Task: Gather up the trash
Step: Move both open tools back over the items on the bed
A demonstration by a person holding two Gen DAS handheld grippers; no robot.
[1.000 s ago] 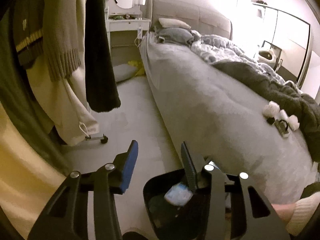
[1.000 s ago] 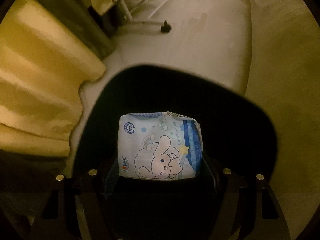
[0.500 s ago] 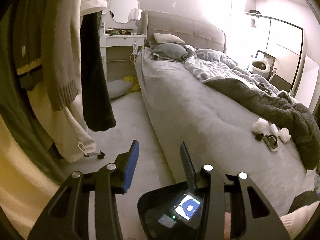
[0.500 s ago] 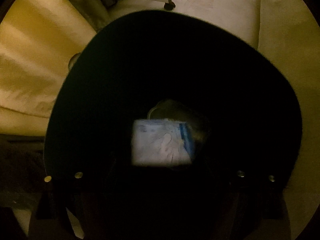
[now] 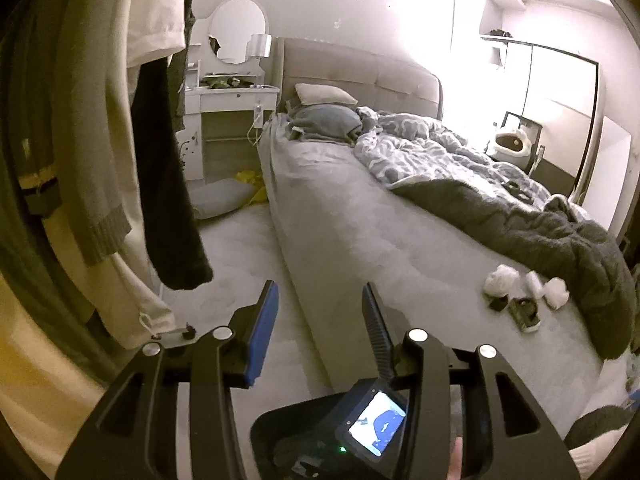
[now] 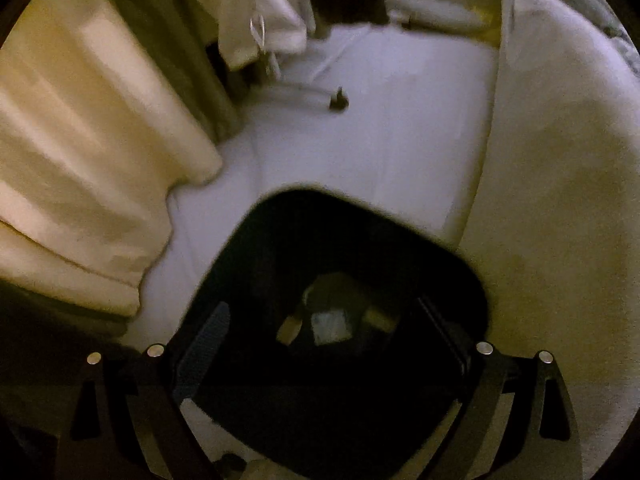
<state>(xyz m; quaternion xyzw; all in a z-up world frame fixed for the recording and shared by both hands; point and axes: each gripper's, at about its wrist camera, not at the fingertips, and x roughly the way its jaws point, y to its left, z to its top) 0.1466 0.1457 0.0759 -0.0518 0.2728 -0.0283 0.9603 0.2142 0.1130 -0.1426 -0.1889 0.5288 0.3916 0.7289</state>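
Black plastic fills the foot of the left wrist view: the left gripper (image 5: 316,320) hovers with its jaws spread and nothing between them, one finger faced with a blue pad, the other ribbed and dark, above the rounded rim of the trash bin (image 5: 280,420). Half a second ago this view sat lower; it has since tipped up toward the bed (image 5: 360,240), whose matte grey cover looks soft and slightly napped. On it, near the heavy charcoal blanket (image 5: 560,232), lie crumpled white wads (image 5: 502,280) — papery and light by the look of them — beside small dark items too small to identify. These are likely the next trash to fetch. In the right wrist view the change is plain: a second ago the right gripper (image 6: 324,332) held a glossy white-and-blue printed packet (image 6: 331,326); now the jaws stand released and wide, and the packet lies pale and dim at the bottom of the bin (image 6: 460,272), among a few other scraps. The view has also pulled back — pale smooth floor (image 6: 380,120) and folded cream curtain (image 6: 80,160) show again around the bin. So that drop is done, and both claws are free for the bed.
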